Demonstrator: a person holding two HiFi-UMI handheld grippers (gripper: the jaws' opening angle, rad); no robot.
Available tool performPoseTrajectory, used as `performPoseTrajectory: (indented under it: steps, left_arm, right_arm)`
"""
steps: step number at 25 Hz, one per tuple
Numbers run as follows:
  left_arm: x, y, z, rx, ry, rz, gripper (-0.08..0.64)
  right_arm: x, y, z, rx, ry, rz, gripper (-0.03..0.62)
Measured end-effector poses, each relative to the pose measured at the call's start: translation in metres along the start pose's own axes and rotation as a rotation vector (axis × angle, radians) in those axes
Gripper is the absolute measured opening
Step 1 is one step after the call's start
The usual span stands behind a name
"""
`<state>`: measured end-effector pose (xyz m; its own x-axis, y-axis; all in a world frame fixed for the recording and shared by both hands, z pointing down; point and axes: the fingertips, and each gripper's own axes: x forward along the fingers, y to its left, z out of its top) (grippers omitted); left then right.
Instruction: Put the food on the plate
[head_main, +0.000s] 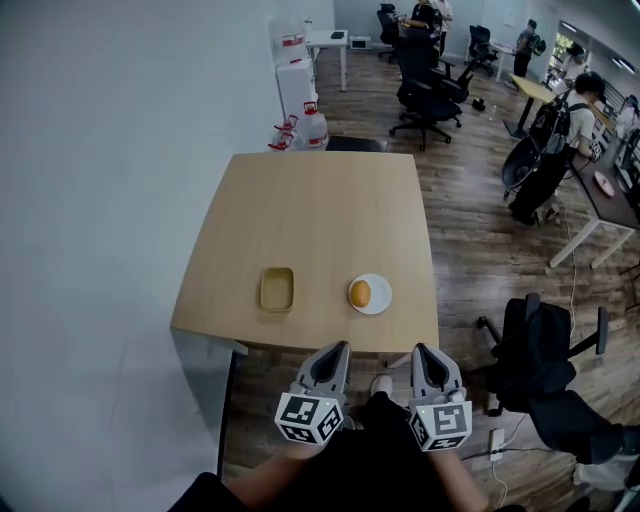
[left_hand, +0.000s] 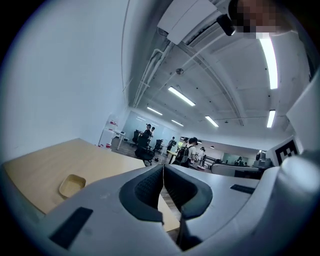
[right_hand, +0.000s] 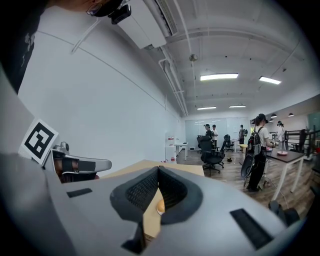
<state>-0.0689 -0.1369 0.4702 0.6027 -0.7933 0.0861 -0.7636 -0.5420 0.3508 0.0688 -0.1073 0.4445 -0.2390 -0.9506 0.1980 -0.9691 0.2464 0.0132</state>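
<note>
Grey left gripper (left_hand: 163, 167): held low, short of the near edge of the light wooden table (head_main: 320, 210); jaws pressed together, nothing between them.
Grey right gripper (right_hand: 158, 169): just beside the left gripper at the same height; jaw tips meet, nothing gripped.
Round orange-brown food (head_main: 360, 293): rests on the small round white plate (head_main: 383, 297), towards its left side.
Plate position: on the table near the front edge, right of centre, ahead of the right gripper.
Shallow yellow rectangular tray (head_main: 277, 290): left of the plate, apart from it, equally near the front edge.
Clear water jugs with red caps (head_main: 313, 128): on the floor behind the table's far edge, against the white wall.
Black office chairs (head_main: 425, 95): farther back on the wooden floor.
People: several stand at desks at the far right.
</note>
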Motion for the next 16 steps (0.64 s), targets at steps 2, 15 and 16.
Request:
performPoseTrajectory:
  steps: [2, 15, 16]
  left_arm:
    - [0.001, 0.001, -0.002, -0.013, 0.006, 0.002, 0.018]
    - [0.005, 0.015, -0.001, 0.009, -0.006, 0.036, 0.018]
    - [0.006, 0.017, -0.002, 0.008, -0.005, 0.038, 0.018]
  right_arm:
    - [0.000, -0.002, -0.001, -0.001, 0.006, -0.005, 0.060]
    - [0.009, -0.009, -0.007, -0.006, 0.010, -0.011, 0.060]
    - [0.011, -0.008, -0.007, -0.005, 0.009, -0.010, 0.060]
